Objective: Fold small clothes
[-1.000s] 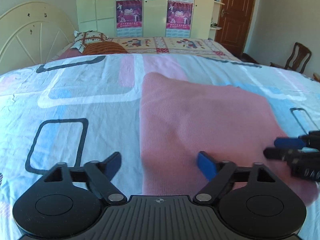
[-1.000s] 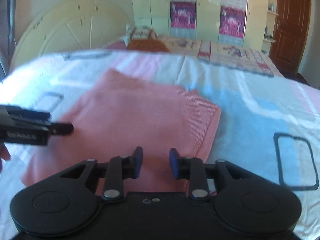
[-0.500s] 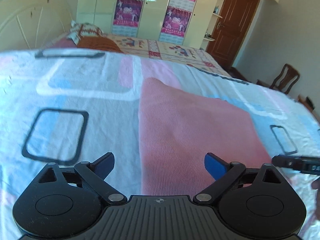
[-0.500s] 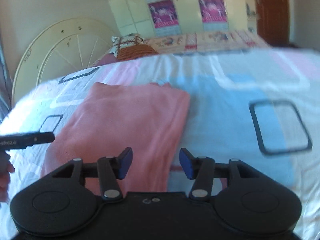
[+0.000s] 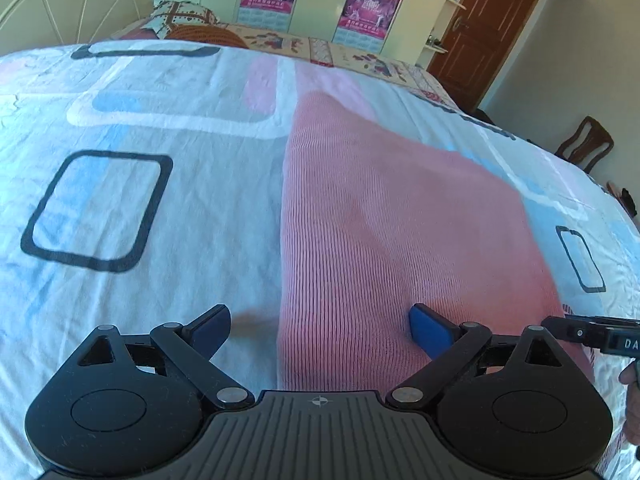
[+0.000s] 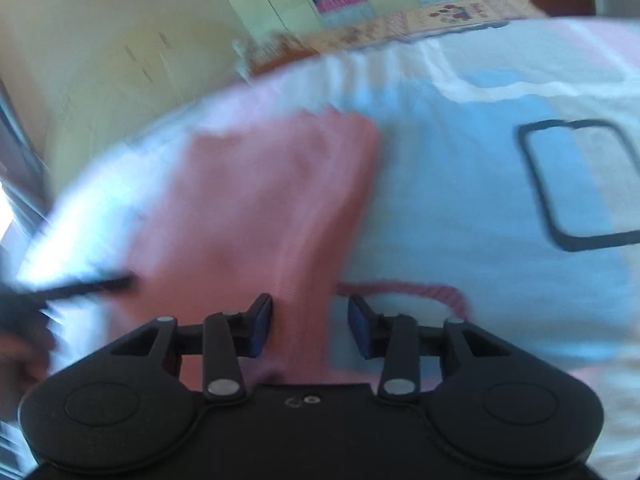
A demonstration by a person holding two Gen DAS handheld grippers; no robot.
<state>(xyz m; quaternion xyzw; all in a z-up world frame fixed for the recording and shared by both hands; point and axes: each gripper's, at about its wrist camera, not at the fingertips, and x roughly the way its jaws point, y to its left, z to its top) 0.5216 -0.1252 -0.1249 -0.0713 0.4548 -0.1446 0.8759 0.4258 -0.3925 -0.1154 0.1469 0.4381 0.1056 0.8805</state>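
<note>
Left tongs [image 5: 320, 330] gape wide and hold nothing, straddling the near left edge of the pink ribbed knit garment [image 5: 380, 220], which lies flat on the patterned bedsheet [image 5: 120, 208] at frame centre, probably spread ready for a fold. Right tongs [image 6: 310, 328] stand partly open and empty, low over the garment's [image 6: 260, 200] near right edge; that view is blurred. Both point forward, nearly level with the bed

Black grippers [image 5: 320, 328]; blue fingertips [image 5: 430, 326]
</note>
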